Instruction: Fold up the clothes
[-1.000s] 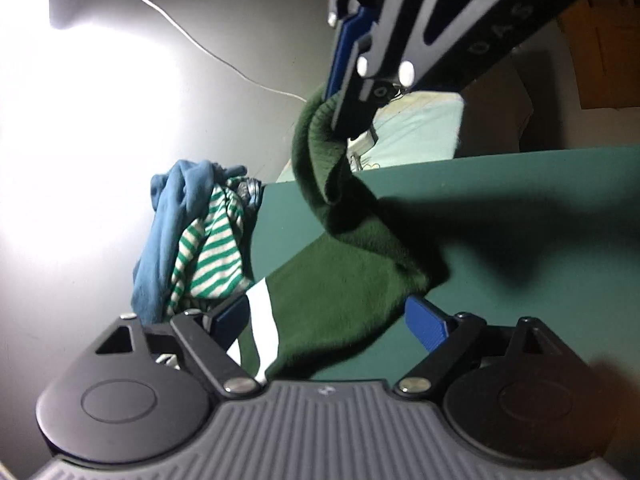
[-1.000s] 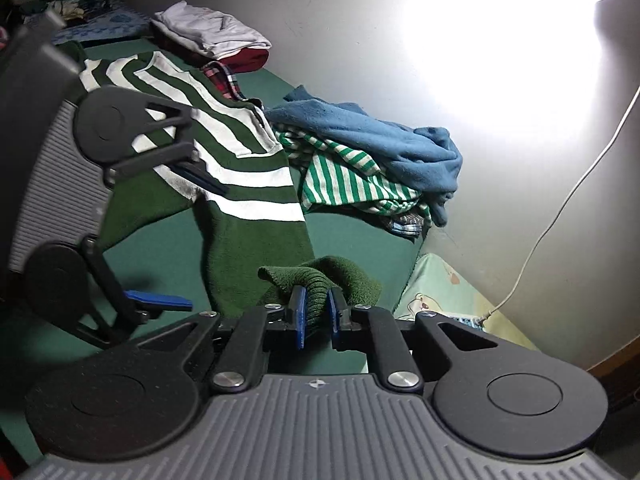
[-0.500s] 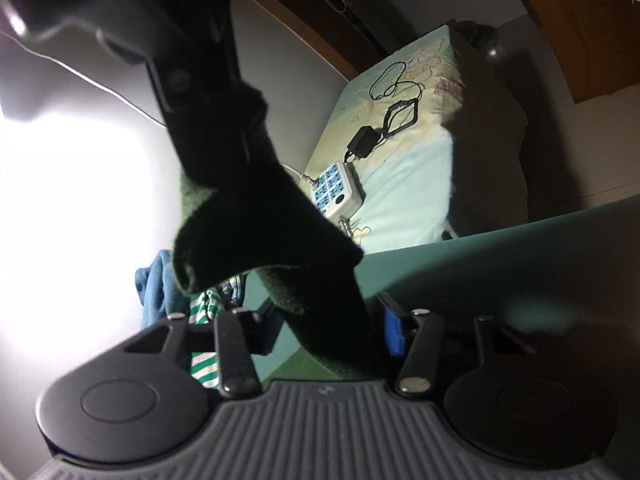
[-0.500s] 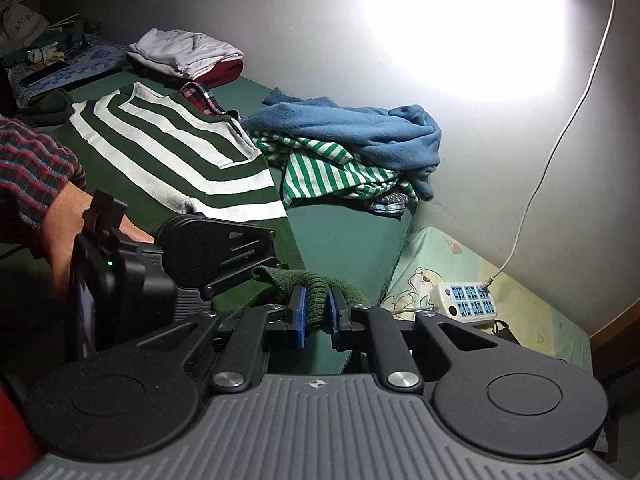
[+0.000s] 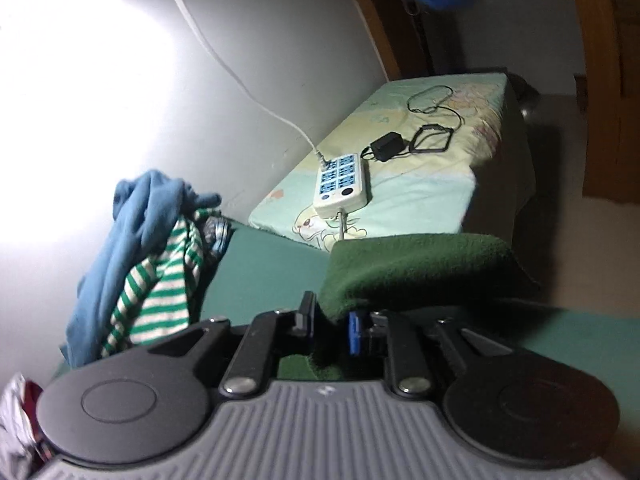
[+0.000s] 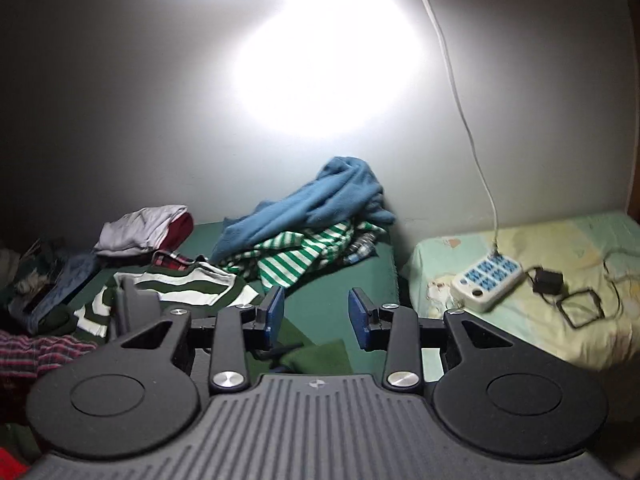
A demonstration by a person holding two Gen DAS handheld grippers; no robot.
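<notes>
My left gripper [image 5: 331, 322] is shut on a fold of the dark green sweater [image 5: 420, 268], which bunches over and to the right of its fingers. In the right wrist view the sweater's white-striped body [image 6: 180, 284] lies flat on the green table [image 6: 360, 272] to the left. A loose dark green piece of it [image 6: 320, 360] lies under my right gripper [image 6: 318, 314]. That gripper is open above the table, with nothing between its blue pads [image 6: 276, 312].
A heap of a blue garment [image 6: 320, 204] and a green-and-white striped shirt [image 6: 296, 260] sits against the wall. Folded white and red clothes [image 6: 144, 228] lie at the back left. A power strip [image 6: 488, 280] with cables rests on the bed [image 6: 560, 248]. A plaid sleeve [image 6: 36, 352] shows at the left.
My right gripper has opened and let go of the green sweater fold, then lifted away. My left gripper has closed on that fold.
</notes>
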